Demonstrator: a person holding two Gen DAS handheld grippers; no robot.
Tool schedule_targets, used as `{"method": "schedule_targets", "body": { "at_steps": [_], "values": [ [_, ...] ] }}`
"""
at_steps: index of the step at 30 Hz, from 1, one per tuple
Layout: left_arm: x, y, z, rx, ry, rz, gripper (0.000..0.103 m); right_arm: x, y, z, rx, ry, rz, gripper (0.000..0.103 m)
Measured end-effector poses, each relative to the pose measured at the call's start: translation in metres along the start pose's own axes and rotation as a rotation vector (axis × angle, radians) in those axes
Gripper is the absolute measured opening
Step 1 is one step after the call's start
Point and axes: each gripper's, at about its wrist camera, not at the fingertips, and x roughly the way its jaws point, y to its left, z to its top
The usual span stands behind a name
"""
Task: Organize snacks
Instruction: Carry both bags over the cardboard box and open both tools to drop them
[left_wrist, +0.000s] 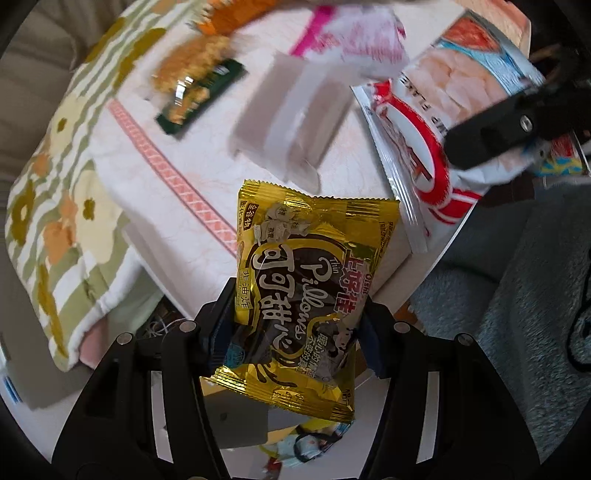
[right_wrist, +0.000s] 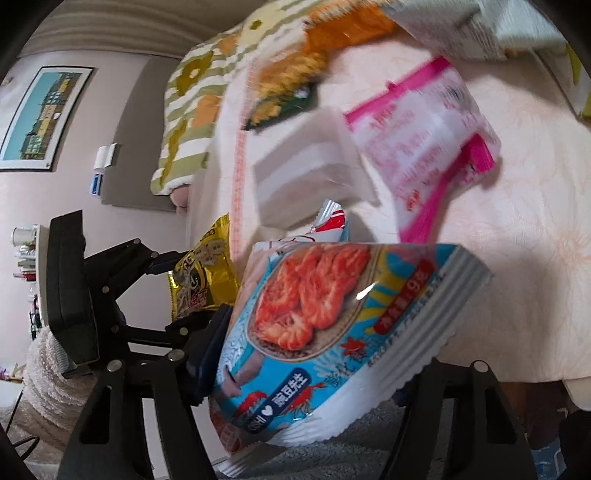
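My left gripper (left_wrist: 295, 325) is shut on a yellow cocoa snack pack (left_wrist: 306, 280) and holds it above the bed's edge; the pack also shows in the right wrist view (right_wrist: 203, 280). My right gripper (right_wrist: 295, 354) is shut on a blue-and-white shrimp flake bag (right_wrist: 332, 317), also seen at the right in the left wrist view (left_wrist: 436, 122) with the right gripper (left_wrist: 495, 129) on it. On the bed lie a white box (left_wrist: 291, 110), a pink-and-white bag (left_wrist: 354, 37), a green snack pack (left_wrist: 195, 92) and an orange bag (left_wrist: 229, 14).
The snacks lie on a pale bedsheet (left_wrist: 177, 206) with a flowered quilt (left_wrist: 55, 192) at the left. A grey rug (left_wrist: 517, 295) covers the floor at the right. A framed picture (right_wrist: 40, 118) hangs on the wall in the right wrist view.
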Motion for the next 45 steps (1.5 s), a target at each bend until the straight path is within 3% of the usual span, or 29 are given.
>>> {"method": "schedule_targets", "body": {
  "at_steps": [6, 10, 16, 22, 30, 34, 39, 42, 44, 45],
  "values": [
    [-0.045, 0.022, 0.018, -0.084, -0.098, 0.019, 0.054, -0.056, 0.021, 0.007, -0.057, -0.110, 0.034, 0.066],
    [-0.074, 0.029, 0.047, -0.136, -0.150, 0.036, 0.054, -0.109, 0.021, 0.023, -0.094, -0.209, 0.048, 0.066],
    [-0.118, 0.020, 0.125, -0.167, -0.263, 0.086, 0.054, -0.183, -0.006, 0.057, -0.126, -0.318, 0.034, 0.066],
    [-0.148, -0.001, 0.226, -0.210, -0.364, 0.075, 0.054, -0.255, -0.053, 0.095, -0.151, -0.386, -0.036, 0.066],
    [-0.150, -0.026, 0.341, -0.366, -0.408, -0.081, 0.054, -0.318, -0.108, 0.129, -0.154, -0.435, -0.126, 0.065],
    [-0.135, -0.043, 0.372, -0.416, -0.392, -0.126, 0.054, -0.331, -0.136, 0.136, -0.113, -0.451, -0.123, 0.066],
    [-0.112, -0.065, 0.387, -0.465, -0.361, -0.140, 0.054, -0.341, -0.156, 0.139, -0.091, -0.459, -0.142, 0.065],
    [-0.109, -0.074, 0.387, -0.465, -0.395, -0.141, 0.063, -0.342, -0.161, 0.138, -0.078, -0.466, -0.149, 0.065],
    [-0.111, -0.079, 0.385, -0.455, -0.411, -0.125, 0.101, -0.344, -0.164, 0.140, -0.069, -0.467, -0.152, 0.065],
    [-0.113, -0.081, 0.383, -0.461, -0.421, -0.089, 0.102, -0.344, -0.166, 0.140, -0.069, -0.465, -0.155, 0.065]
  ]
}}
